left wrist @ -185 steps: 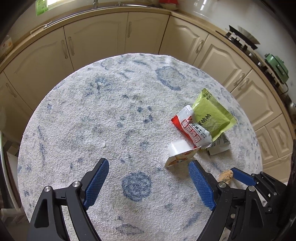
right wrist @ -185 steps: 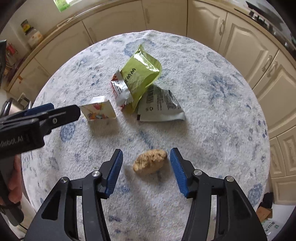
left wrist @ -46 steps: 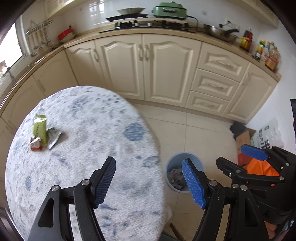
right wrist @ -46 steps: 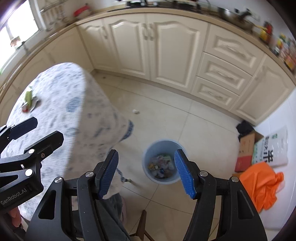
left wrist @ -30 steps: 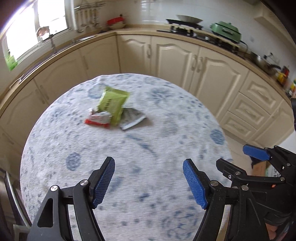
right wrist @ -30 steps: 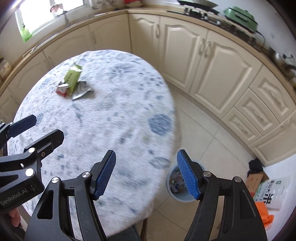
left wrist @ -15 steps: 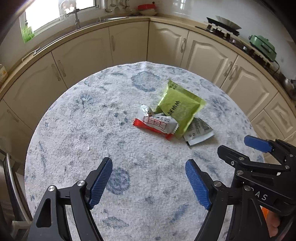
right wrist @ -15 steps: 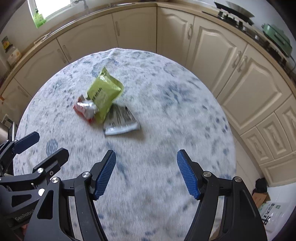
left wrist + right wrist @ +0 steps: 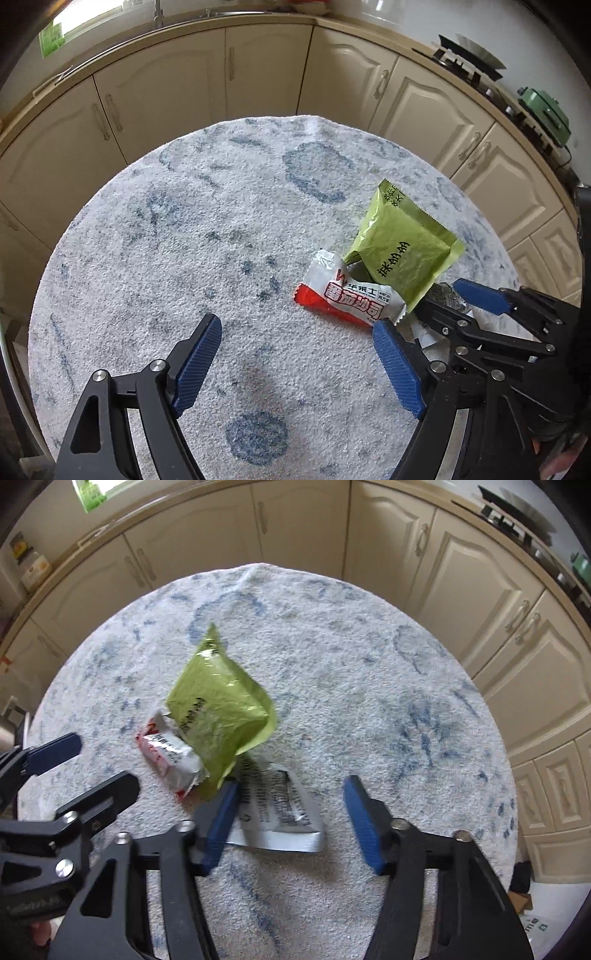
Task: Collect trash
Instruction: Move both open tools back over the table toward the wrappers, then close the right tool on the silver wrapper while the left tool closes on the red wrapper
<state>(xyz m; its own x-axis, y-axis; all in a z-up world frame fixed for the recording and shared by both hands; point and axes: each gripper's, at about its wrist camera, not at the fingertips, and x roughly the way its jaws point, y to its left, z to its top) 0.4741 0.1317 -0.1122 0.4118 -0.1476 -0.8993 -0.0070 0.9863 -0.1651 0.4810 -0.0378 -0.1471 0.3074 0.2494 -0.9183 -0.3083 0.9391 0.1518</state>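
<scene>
1. Cream kitchen cabinets (image 9: pixel 162 96) are curving behind a round table (image 9: pixel 184 229) that is wearing a fuzzy white-and-blue cover, and three pieces of trash are lying on it in one overlapping cluster.
2. Hovering over the cover, the left gripper (image 9: pixel 295 365) is standing released with its blue pads spread wide and nothing between them; the red-and-white wrapper (image 9: pixel 349 295) is lying just ahead of its right pad, almost touching the tip.
3. Spread just as wide and equally empty, the right gripper (image 9: pixel 291 823) is straddling the silver-grey packet (image 9: pixel 275 812), whose near edge is sitting between its pads, closer to the left one.
4. Ahead and to the left of the right gripper, the green pouch (image 9: pixel 221 709) is resting on top of both the wrapper and the far end of the silver-grey packet.
5. All three are looking like thin, empty film: very light, floppy, crinkly and probably slick, so a flat pinch from above is likely to slide off.
6. A crimped end seam is looking like the best hold, being stiffer than the middle; for the silver-grey packet, its free near edge is lying clear of the pouch.
7. Pressing slightly into the soft pile should be helping a pad get under an edge.
</scene>
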